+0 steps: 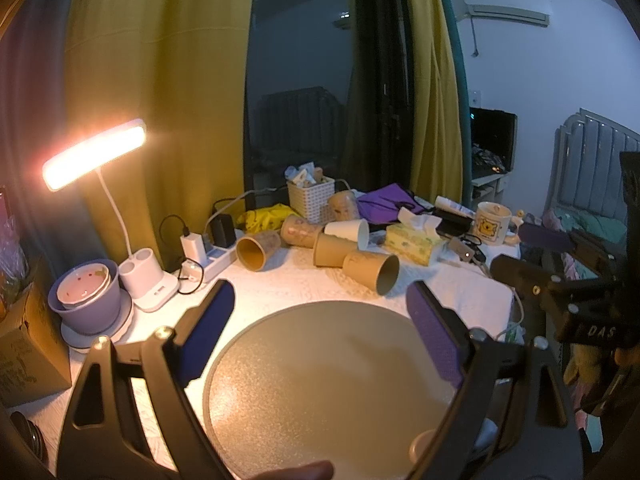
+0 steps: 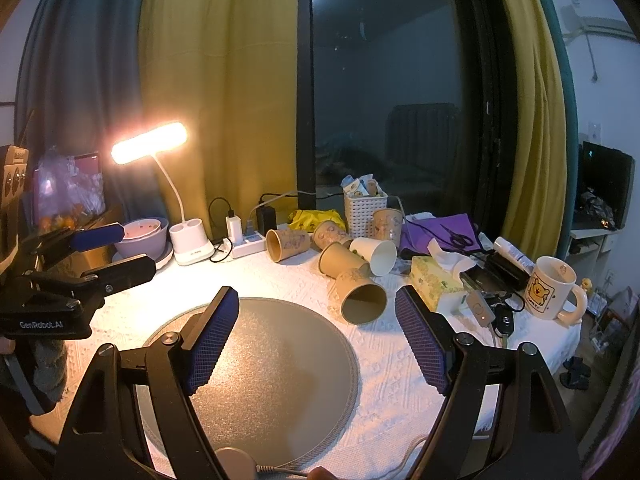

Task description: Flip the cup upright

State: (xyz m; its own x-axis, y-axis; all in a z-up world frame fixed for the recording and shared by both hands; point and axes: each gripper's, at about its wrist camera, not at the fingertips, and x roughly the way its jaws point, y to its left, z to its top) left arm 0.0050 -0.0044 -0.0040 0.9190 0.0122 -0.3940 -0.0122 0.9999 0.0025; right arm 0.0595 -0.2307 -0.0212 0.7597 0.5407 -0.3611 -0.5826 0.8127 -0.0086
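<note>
A: The right gripper (image 2: 316, 336) hangs above the round grey mat (image 2: 280, 344), jaws spread, holding nothing. The left gripper (image 1: 320, 332)?

B: Spread wide too, empty. The nearest paper cup (image 2: 360, 298) lies on its side just beyond the mat, mouth toward us.

A: So nothing is flipped yet; reach, grasp and turning all remain

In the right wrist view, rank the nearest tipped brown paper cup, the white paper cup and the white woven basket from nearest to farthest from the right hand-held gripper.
1. Nearest tipped brown paper cup, lying just beyond the right hand-held gripper, mouth toward it.
2. White paper cup, on its side behind that cup.
3. White woven basket, upright at the back by the window.
</note>
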